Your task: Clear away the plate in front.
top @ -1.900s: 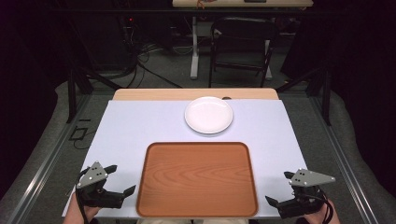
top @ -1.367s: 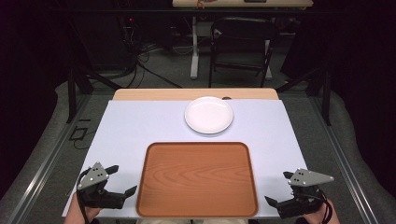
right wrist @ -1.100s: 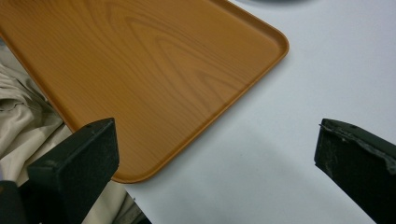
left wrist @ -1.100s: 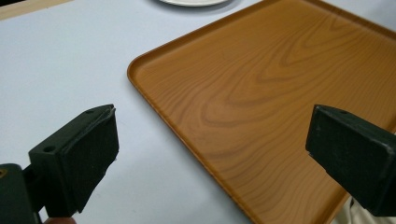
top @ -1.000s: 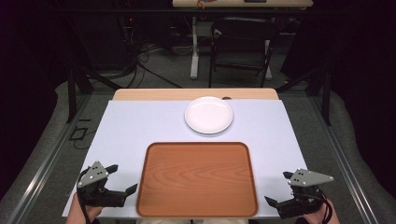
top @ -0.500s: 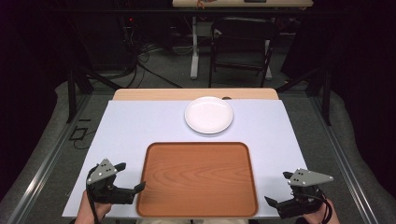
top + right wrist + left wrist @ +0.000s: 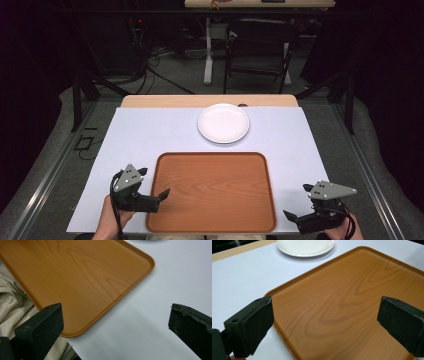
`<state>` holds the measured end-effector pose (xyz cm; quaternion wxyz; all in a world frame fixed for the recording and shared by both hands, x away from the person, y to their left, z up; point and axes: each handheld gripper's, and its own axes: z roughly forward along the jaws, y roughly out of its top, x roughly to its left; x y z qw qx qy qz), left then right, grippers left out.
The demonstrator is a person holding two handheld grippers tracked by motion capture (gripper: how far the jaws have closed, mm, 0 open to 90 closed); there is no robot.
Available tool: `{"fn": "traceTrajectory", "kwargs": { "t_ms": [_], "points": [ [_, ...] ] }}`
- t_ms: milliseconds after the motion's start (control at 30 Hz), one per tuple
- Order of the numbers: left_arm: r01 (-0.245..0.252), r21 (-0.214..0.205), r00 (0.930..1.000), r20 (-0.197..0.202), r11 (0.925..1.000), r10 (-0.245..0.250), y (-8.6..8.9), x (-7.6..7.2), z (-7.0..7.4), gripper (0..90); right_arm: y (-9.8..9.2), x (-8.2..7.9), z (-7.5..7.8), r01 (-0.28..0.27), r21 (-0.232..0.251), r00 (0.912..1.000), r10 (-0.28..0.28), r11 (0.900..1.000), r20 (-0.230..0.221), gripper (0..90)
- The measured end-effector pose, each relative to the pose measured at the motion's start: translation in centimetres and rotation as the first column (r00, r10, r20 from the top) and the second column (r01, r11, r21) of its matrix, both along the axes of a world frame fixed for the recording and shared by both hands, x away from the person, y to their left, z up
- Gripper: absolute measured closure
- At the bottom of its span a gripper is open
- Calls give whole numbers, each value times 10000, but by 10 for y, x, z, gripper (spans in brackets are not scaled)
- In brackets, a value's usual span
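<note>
- My left gripper [image 7: 150,192] hangs at the near left corner of the wooden tray [image 7: 215,192], its jaws spread wide with nothing between them; in the high view one jaw tip reaches over the tray's left rim.
- In the left gripper view the tray's rounded left edge [image 7: 287,288] runs between my two black jaws, one jaw over the white counter cover [image 7: 244,277], the other over the wood grain.
- My right gripper [image 7: 312,212] sits near the counter's front right corner, apart from the tray, jaws wide and holding nothing.
- In the right gripper view the tray's near right corner [image 7: 147,261] lies ahead of the jaws, with pale fabric [image 7: 12,305] showing past the tray's front edge.
- The tray lies flat and bare at the front middle of the counter [image 7: 150,135], between my two grippers.
- A white plate [image 7: 223,123] rests just beyond the tray's far edge, not touching it, nothing on it.
</note>
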<state>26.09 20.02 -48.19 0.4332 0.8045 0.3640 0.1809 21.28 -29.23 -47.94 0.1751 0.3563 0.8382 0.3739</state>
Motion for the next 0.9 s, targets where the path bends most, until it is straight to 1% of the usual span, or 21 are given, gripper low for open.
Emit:
{"fn": "traceTrajectory", "kwargs": {
  "t_ms": [33, 133, 267, 333, 400, 500, 633, 667, 733, 767, 833, 900],
  "points": [
    [17, -34, 10000, -14, 10000, -17, -3, 2, 0, 5, 0, 0, 0, 0, 0, 10000, 0, 10000, -3, 0],
    [-74, 50, 9999, -109, 10000, 74, -12, 10, 0, 4, 0, 0, 0, 7, -4, 10000, -7, 10000, -6, 0],
    [-279, -79, 9994, -198, 9996, 277, -24, 18, -1, 3, 0, 0, 0, -7, -4, 10000, 7, 10000, -3, 0],
    [-462, -145, 9986, -281, 9988, 458, -30, 23, -2, 3, 0, 0, 0, -15, -2, 10000, 15, 10000, -12, 0],
    [-717, -166, 9971, -279, 9973, 712, -37, 27, -2, 3, 0, 0, 0, -34, -9, 10000, 34, 10000, -11, 0],
    [-1081, -354, 9932, -477, 9935, 1064, -47, 37, -3, 3, 0, 0, 0, -28, -24, 10000, 28, 10000, -10, 0],
    [-1390, -552, 9882, -721, 9888, 1349, -61, 50, -5, 3, 0, 0, 0, -11, -24, 10000, 11, 10000, 5, 0],
    [-1470, -644, 9866, -814, 9870, 1416, -64, 53, -5, 3, 0, 0, 0, -9, -33, 10000, 9, 10000, 4, 0],
    [-1647, -782, 9836, -870, 9832, 1578, -70, 59, -6, 3, 0, 0, 0, -22, -29, 10000, 22, 10000, 1, 0],
    [-1648, -783, 9829, -964, 9832, 1570, -72, 63, -7, 3, 0, 0, 0, -17, -28, 10000, 17, 10000, -6, 0],
    [-1820, -916, 9797, -1020, 9790, 1726, -77, 68, -8, 3, 0, 0, 0, -27, -17, 10000, 27, 10000, -12, 0],
    [-1883, -972, 9782, -1071, 9773, 1778, -82, 74, -9, 3, 0, 0, 0, -35, -13, 10000, 35, 10000, -14, 0]
  ]
}}
